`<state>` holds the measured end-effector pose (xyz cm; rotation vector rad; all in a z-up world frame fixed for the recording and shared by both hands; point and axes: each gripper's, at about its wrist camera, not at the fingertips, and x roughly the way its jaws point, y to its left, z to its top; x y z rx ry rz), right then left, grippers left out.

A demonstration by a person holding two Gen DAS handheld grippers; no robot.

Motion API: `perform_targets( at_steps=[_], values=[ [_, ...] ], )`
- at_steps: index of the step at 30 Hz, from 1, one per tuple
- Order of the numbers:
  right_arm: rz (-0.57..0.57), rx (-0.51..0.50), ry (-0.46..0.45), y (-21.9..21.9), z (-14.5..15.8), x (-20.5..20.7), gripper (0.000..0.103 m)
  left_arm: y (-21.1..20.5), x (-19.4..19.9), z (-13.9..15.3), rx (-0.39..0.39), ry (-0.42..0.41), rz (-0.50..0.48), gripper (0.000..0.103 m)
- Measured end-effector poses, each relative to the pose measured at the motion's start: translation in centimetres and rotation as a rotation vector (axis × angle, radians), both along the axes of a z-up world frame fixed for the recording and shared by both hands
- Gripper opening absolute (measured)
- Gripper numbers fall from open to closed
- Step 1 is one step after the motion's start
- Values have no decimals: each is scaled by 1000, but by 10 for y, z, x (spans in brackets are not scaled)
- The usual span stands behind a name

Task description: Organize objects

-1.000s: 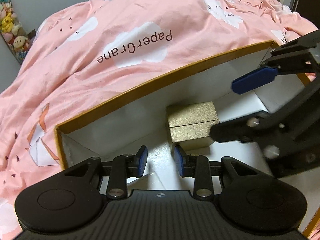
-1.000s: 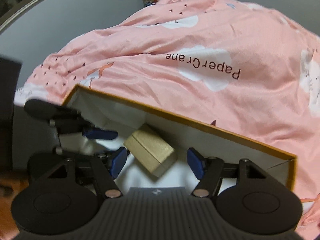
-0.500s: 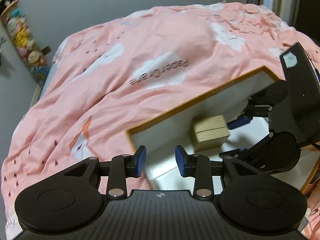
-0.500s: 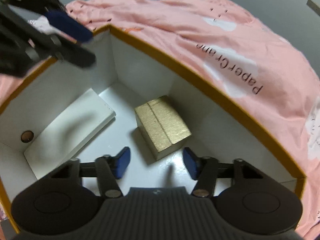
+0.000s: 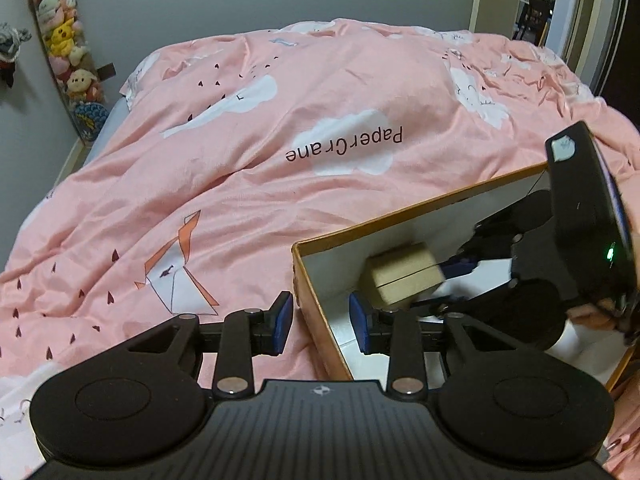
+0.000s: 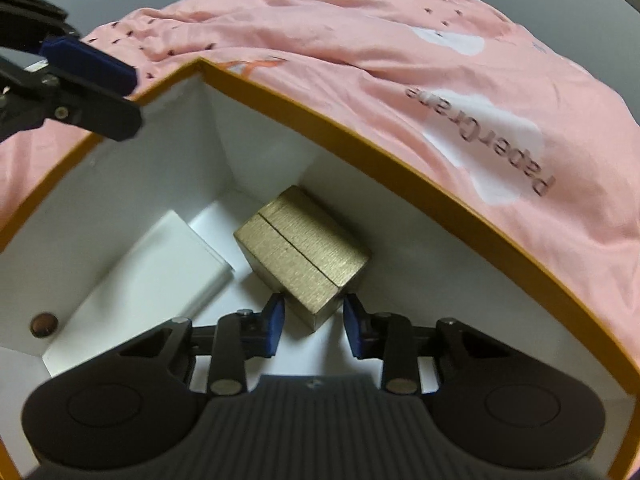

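Note:
A small gold box (image 6: 302,256) lies inside an orange-rimmed white storage box (image 6: 360,148) on the bed. My right gripper (image 6: 313,326) is inside the storage box, its blue pads (image 6: 276,320) closed around the near corner of the gold box. In the left wrist view the gold box (image 5: 400,276) sits between the right gripper's fingers, slightly off the floor. My left gripper (image 5: 322,326) is open and straddles the storage box's left wall (image 5: 316,312), one finger outside and one inside.
A flat white box (image 6: 160,276) lies on the storage box floor to the left, with a small brown round thing (image 6: 43,323) beside it. The pink duvet (image 5: 280,128) covers the bed. Plush toys (image 5: 64,48) hang on the far left wall.
My right gripper moved down onto the gold box and closed on its corner. My left gripper drew back and left, out over the storage box's left wall.

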<state>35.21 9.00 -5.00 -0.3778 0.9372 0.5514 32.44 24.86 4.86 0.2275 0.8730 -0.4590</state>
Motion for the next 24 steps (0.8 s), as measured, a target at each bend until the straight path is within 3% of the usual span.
perform_targets(
  at_steps=[2,6,10,15,20,24],
  values=[
    [23,4,-11,10,1,-1,31,2,1,-1,-18,7,-2,30],
    [71,33,-14,27,5,-4,10,2,1,-1,-52,10,0,29],
    [86,-5,-32,39,6,-7,9,3,2,-2,-63,15,20,29],
    [34,42,8,28,12,-5,7,5,-5,4,-75,-8,39,29],
    [-70,84,9,11,38,-22,10,3,-34,27,-114,-66,36,29],
    [-166,161,-45,-11,69,-58,13,-5,-73,47,-153,-132,12,29]
  ],
)
